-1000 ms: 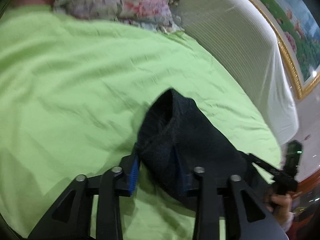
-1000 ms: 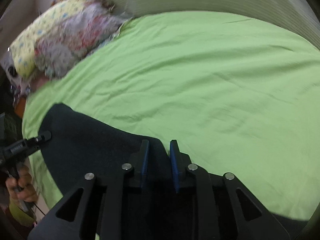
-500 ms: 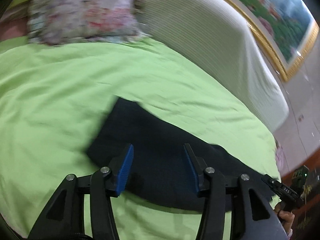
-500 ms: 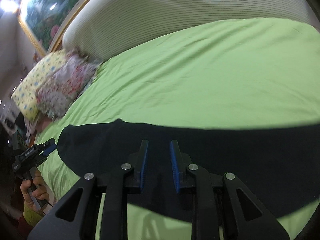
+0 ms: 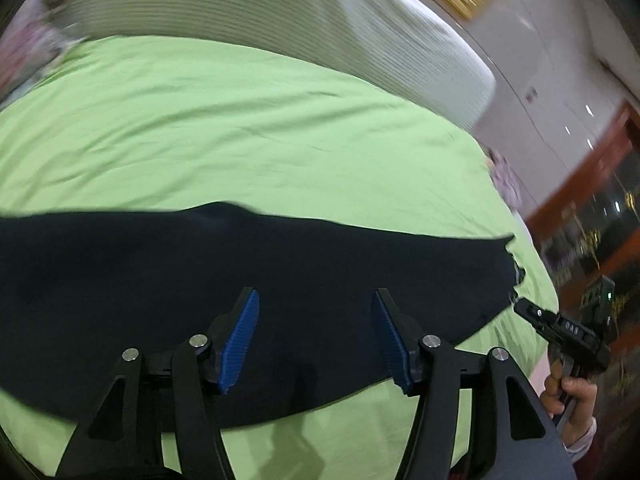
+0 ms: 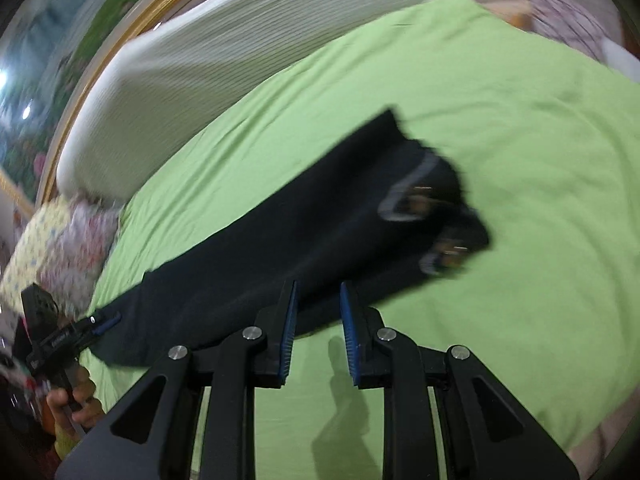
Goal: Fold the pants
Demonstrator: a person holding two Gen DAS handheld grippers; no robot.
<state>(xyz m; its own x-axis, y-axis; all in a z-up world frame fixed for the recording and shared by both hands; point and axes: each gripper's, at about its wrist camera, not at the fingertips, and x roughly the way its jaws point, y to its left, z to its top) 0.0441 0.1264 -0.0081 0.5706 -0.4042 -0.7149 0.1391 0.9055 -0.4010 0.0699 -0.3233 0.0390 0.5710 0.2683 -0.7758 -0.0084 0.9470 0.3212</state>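
**A bedroom at home**

The place was a bedroom. A wide bed (image 5: 240,128) under a green sheet (image 6: 500,92) filled both views, with a ribbed white headboard (image 5: 280,12) behind it. Floral pillows (image 6: 68,248) lay by the headboard. A gold-framed painting (image 6: 64,52) hung above on a pale wall (image 5: 540,40), and dark wood furniture (image 5: 600,184) stood beside the bed.

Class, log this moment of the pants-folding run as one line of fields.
stage: pants laid flat on green sheet | left tool: open, empty, over pants | right tool: open, empty, at pants' near edge
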